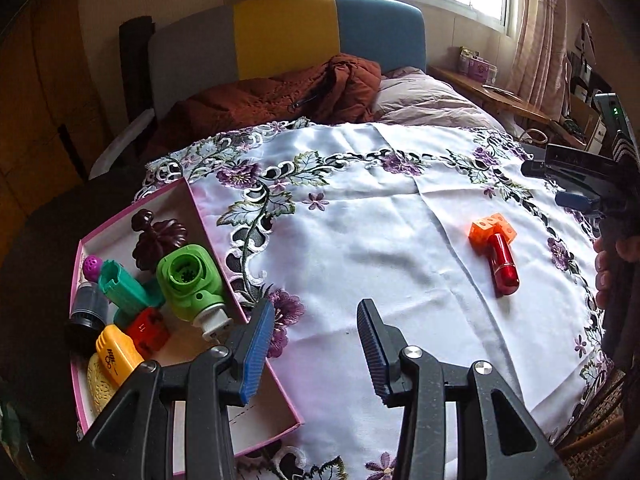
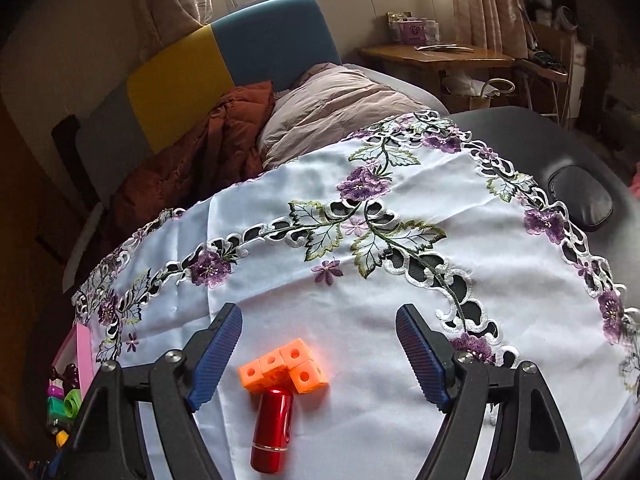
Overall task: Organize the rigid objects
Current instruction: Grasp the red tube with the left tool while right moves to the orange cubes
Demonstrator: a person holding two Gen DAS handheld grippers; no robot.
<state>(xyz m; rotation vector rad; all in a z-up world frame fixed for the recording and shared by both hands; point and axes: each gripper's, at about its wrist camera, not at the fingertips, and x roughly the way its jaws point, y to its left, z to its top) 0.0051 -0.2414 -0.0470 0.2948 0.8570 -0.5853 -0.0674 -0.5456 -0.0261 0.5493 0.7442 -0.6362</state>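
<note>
Daylight from a window falls on a bed with a grey, yellow and blue headboard [image 1: 288, 36], where a rust-brown quilt [image 1: 272, 96] lies crumpled. Nearer the cameras stands a dark worktop [image 2: 560, 136] draped with a white embroidered cloth [image 1: 360, 240] edged in purple flowers.

From the left wrist view, the left claw [image 1: 316, 324] hangs over bare cloth at about 6 o'clock, its blue pads parted to a middling gap with nothing between them. At 9 o'clock lies a shallow pink-rimmed box [image 1: 208, 232], partly on the cloth. Inside it sit a dark brown flower-shaped piece [image 1: 158, 240], a green round-mouthed gadget [image 1: 192, 276], a teal piece [image 1: 120, 288], a small purple ball [image 1: 91, 267], a grey cylinder [image 1: 89, 308], a red block [image 1: 150, 330] and a yellow piece [image 1: 116, 354]. They are crowded together, several touching.

At 3 o'clock in the same view the orange block cluster [image 1: 493, 230] and the red cylinder [image 1: 505, 266] lie on the cloth, touching end to end, well apart from the box. The right claw [image 1: 576, 200] reaches in at the right edge, with a person's fingers [image 1: 606, 264] just below it.

From the right wrist view, the right claw [image 2: 318, 346] stands wide over the cloth. The orange blocks [image 2: 286, 366] and red cylinder [image 2: 273, 428] lie at 6 o'clock between its pads, which do not touch them.
</note>
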